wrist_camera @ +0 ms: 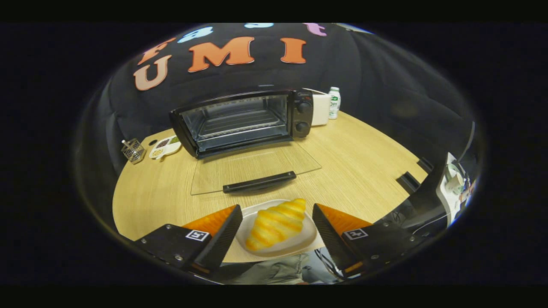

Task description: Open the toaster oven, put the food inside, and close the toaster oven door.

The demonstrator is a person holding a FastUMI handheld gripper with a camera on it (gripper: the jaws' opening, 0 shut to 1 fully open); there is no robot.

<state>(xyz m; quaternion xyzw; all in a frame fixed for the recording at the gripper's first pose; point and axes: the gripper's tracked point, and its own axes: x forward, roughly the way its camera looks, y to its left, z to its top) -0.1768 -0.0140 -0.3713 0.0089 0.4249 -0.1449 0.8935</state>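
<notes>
A black toaster oven (239, 122) stands at the back of the wooden table (364, 158). Its glass door (257, 164) lies folded down flat, black handle (259, 182) towards me, and the wire rack inside is bare. A golden croissant (276, 224) lies on a white plate (299, 241) near the table's front edge, just short of the door handle. My gripper (276, 206) is open, one finger on each side of the plate. I cannot tell whether the fingers touch the plate's rim.
Right of the oven stand a white box (321, 109) and a small white bottle (334, 102). Left of it are a small wire basket (132, 150) and a white snack dish (165, 146). Dark brackets (409, 182) sit at the table's right edge.
</notes>
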